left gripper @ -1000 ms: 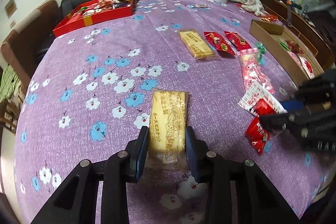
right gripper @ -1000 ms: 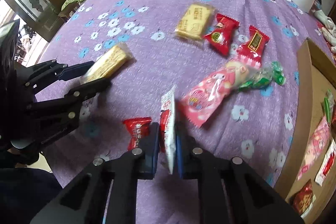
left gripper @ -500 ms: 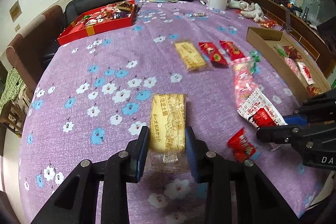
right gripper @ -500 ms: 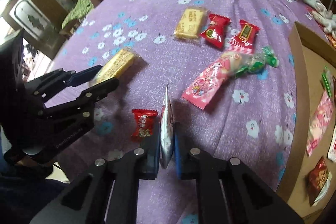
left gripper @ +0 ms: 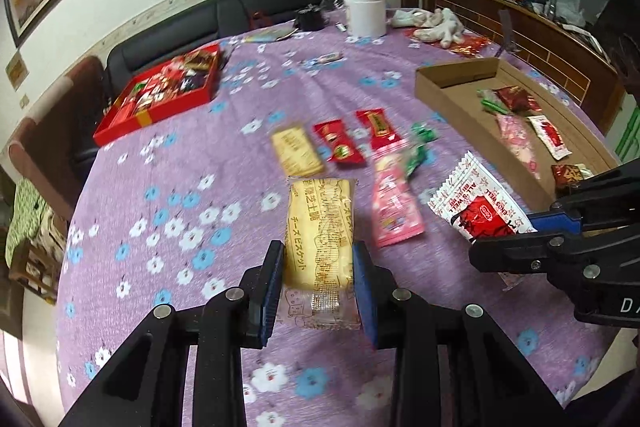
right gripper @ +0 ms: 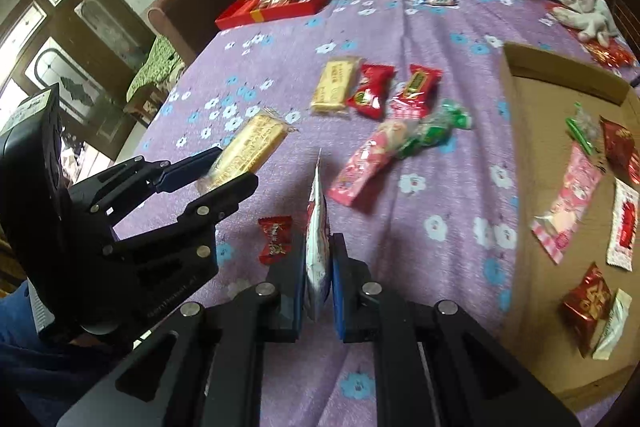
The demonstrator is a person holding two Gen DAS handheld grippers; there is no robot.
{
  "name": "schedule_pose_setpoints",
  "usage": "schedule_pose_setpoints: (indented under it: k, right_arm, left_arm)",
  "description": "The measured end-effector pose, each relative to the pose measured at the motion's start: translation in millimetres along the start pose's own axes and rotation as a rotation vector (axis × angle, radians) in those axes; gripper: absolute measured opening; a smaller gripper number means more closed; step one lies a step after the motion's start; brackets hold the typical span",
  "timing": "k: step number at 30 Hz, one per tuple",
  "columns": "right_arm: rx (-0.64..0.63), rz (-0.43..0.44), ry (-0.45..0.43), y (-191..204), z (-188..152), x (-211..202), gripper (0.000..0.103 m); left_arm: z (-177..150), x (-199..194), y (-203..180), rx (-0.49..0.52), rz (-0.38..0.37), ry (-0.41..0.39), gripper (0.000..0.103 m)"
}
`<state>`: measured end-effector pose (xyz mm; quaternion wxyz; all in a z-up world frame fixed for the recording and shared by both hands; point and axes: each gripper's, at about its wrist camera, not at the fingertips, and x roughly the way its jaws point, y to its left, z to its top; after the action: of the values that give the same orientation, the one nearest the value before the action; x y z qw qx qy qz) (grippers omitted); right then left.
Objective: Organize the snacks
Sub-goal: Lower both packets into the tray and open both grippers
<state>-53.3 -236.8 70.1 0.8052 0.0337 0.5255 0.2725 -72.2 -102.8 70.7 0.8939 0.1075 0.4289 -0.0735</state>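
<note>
The left hand-held gripper (left gripper: 318,283) is clamping a yellow wrapped biscuit bar (left gripper: 320,227); the right hand-held gripper (right gripper: 318,267) is pinching a flat white-and-red sachet (right gripper: 317,227). Both probably need lowering fully inside the brown cardboard tray (right gripper: 516,115) before releasing.

Yellow biscuit pack (left gripper: 320,227) clamped lengthwise, raised off desk; white-red sachet (right gripper: 318,223) held edge-up; cardboard box (right gripper: 560,187) holds several snacks.

Left claw (left gripper: 319,269) and right claw (right gripper: 318,269) both hover side by side, each clamped tight.
</note>
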Motion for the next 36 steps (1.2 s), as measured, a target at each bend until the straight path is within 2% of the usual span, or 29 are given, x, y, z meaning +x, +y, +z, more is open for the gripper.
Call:
schedule_pose_setpoints:
  k: [11, 22, 30, 36]
  right_arm:
    - [0.081, -0.005, -0.058, -39, -13, -34, 0.011]
    - [0.190, -0.051, -0.112, -95, -29, -69, 0.011]
    - [0.311, -0.113, -0.139, -147, -44, -91, 0.011]
    - [0.381, -0.145, -0.116, -179, -53, -96, 0.011]
  left_arm:
    - [21, -7, -50, 0.094, -0.017, -0.026, 0.035]
    - [51, -5, -114, 0.194, -0.048, -0.049, 0.035]
    - [67, 8, -169, 0.240, -0.132, -0.020, 0.035]
    - [64, 19, -203, 0.277, -0.178, 0.016, 0.034]
